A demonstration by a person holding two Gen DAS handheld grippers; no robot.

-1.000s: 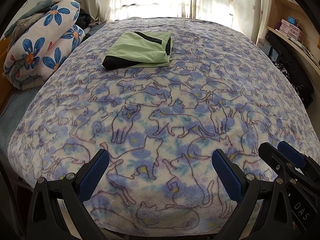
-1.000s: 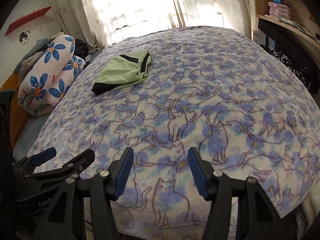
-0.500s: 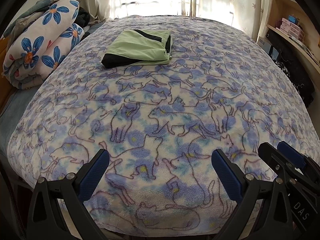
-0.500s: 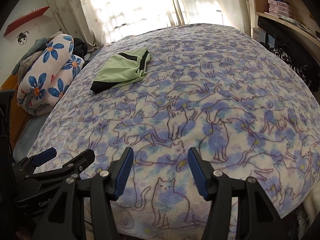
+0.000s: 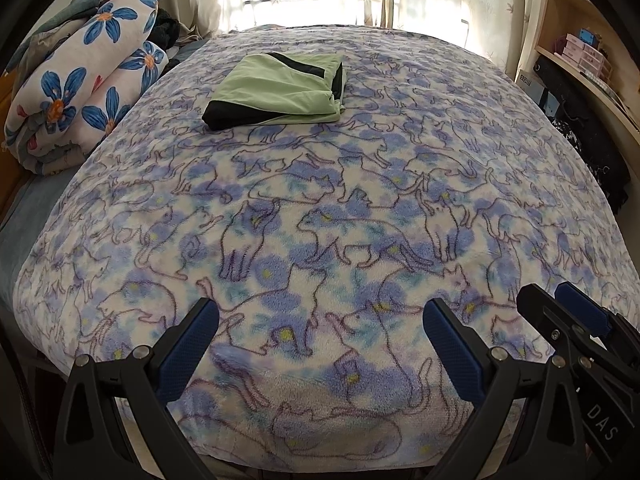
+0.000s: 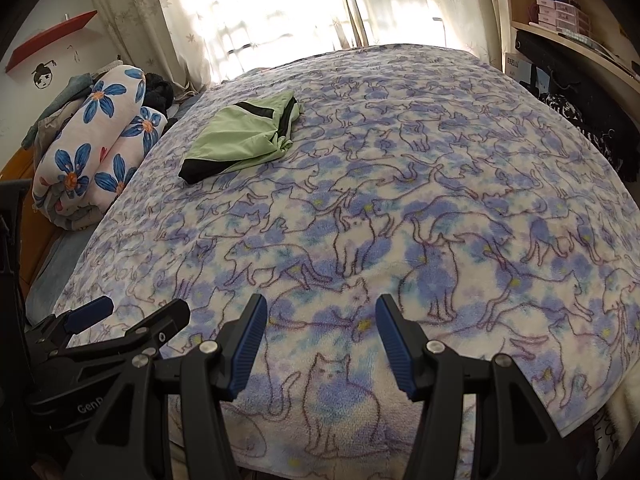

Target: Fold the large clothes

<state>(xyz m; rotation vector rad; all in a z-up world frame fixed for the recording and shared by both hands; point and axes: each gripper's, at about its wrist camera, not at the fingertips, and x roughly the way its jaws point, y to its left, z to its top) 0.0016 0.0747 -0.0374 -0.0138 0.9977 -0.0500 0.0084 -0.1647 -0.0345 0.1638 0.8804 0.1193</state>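
- Rolled flowered quilt [image 5: 76,92]: one, at about ten o'clock in the left wrist view, off the side of the bed, with darker cloth heaped behind it that is too dim to count.
- Left gripper [image 5: 320,332]: one, at six o'clock over the near edge of the cat-print blanket [image 5: 360,208]; its jaws are spread wide with nothing between them.
- Green garment [image 5: 280,90]: one, with black trim, at about twelve o'clock on the far part of the blanket, well apart from both grippers. It lies as a flat, squared packet, so I judge this piece already folded.
- Step in hand: likely the pause between garments, both tools drawn back to the foot of the bed. No unfolded clothing shows in either view.
- Right gripper [image 6: 318,336]: one, at six o'clock in its own view, just beside the left one; jaws parted, though less widely, and empty.
- Next move, as I judge it: fetch another garment and spread it on the bare blanket, or carry the folded packet aside; either needs a long reach.
- Shelving [image 6: 568,12]: at two o'clock, several small boxes, too small to count.
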